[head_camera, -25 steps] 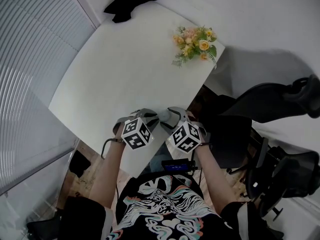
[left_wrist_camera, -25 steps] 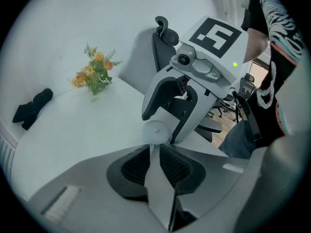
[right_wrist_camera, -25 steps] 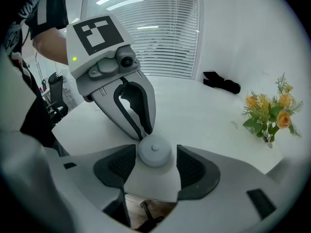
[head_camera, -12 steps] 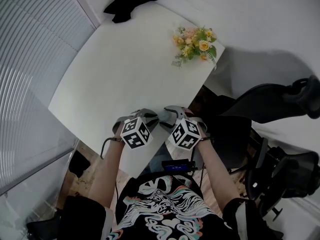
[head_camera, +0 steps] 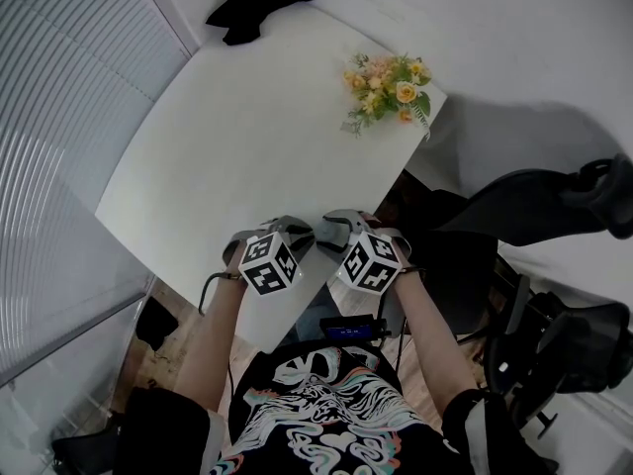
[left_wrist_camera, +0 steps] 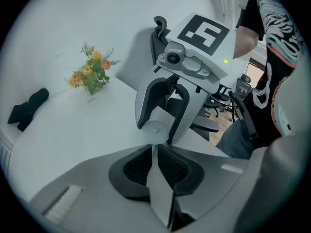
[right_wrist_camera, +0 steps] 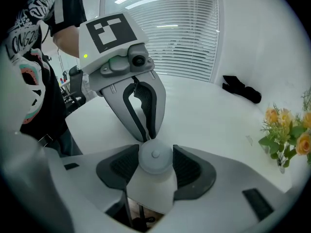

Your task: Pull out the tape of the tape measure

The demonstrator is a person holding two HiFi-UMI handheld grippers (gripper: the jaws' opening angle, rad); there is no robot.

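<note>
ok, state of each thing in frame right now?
tape measure case: between the right jaws
tape: only a short end shows
left gripper: jaws closing, narrow gap, tape end between them
right gripper: jaws closing, pads against the case's rim
flowers: standing on the table
black cloth: crumpled at the table's far edge

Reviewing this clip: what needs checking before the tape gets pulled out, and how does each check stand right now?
1. The tape measure case sits in the right gripper, jaws closing, pads against its sides: ok.
2. The tape runs between the left gripper pads: ok.
3. Left gripper pinch: jaws closing, pads not yet pressing the tape: not ok.
4. Grippers face each other in line: ok.
5. The table near them is bare, flowers far off: ok.
</note>
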